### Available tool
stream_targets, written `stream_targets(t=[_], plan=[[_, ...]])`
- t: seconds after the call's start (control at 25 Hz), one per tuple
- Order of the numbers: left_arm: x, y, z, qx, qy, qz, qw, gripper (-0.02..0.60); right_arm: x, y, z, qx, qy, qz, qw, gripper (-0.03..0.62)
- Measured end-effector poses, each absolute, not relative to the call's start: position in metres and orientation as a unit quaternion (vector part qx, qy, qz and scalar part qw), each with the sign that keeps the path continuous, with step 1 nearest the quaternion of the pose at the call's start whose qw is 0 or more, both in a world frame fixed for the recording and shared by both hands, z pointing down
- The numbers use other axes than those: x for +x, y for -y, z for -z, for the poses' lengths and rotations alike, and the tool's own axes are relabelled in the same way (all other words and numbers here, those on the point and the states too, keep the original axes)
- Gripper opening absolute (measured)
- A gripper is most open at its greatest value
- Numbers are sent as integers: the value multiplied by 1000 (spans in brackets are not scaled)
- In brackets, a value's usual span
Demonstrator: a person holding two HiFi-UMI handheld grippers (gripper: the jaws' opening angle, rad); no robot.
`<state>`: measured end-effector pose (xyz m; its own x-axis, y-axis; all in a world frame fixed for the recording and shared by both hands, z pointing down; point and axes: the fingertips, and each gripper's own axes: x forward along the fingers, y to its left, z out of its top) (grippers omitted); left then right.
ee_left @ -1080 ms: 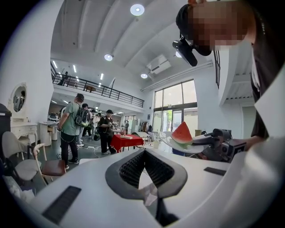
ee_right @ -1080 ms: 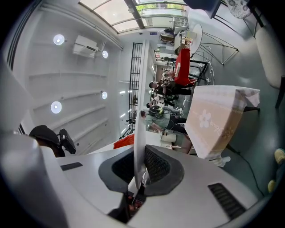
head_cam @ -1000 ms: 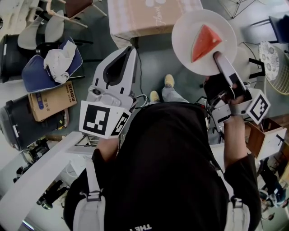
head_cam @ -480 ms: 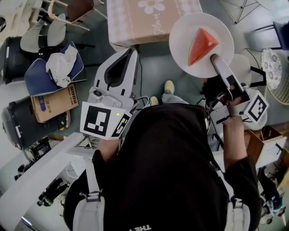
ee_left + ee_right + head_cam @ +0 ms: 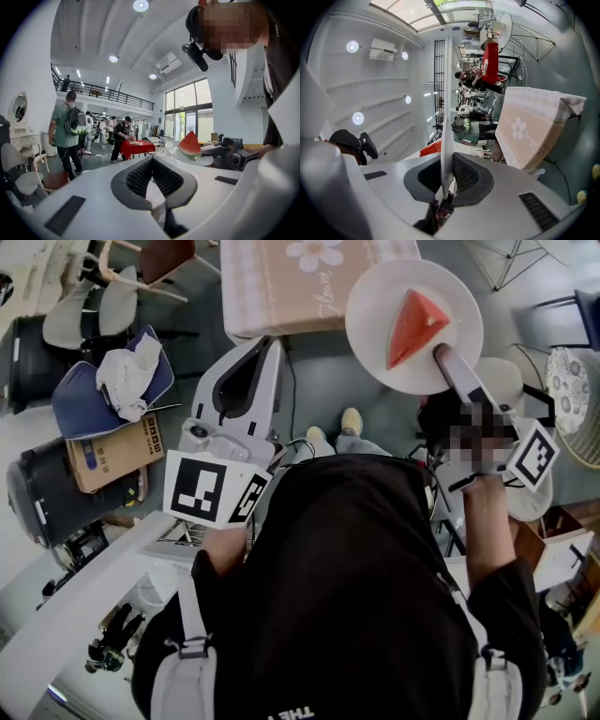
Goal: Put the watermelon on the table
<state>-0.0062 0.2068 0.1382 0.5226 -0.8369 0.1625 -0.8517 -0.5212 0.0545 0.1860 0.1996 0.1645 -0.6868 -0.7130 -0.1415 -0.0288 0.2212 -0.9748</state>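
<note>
Floral-clothed table is lying just ahead while your right gripper is pinching the stiff plate's near rim, your left gripper is riding closed and empty, and the watermelon, likely wet and loose, is needing level carrying.

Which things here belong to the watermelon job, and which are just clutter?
Job: watermelon slice; white plate under it; right gripper clamped on its rim; cloth-covered table.
Lying about: cardboard box; blue cushion; chairs; left gripper, shut, empty.

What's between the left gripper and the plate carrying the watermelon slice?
Only bare grey floor, in the head view, separates the left gripper from the plate; nothing stands there.
</note>
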Motion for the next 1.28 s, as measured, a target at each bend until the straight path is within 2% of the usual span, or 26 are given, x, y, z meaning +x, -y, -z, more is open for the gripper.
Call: stream_targets(t=[0.64, 1.28], plan=[[-9, -195, -138, 879, 469, -61, 66, 11, 175, -186, -161, -256, -719, 571, 300, 31], [-73, -126, -153, 880, 466, -54, 79, 11, 121, -120, -163, -276, -719, 567, 292, 32]])
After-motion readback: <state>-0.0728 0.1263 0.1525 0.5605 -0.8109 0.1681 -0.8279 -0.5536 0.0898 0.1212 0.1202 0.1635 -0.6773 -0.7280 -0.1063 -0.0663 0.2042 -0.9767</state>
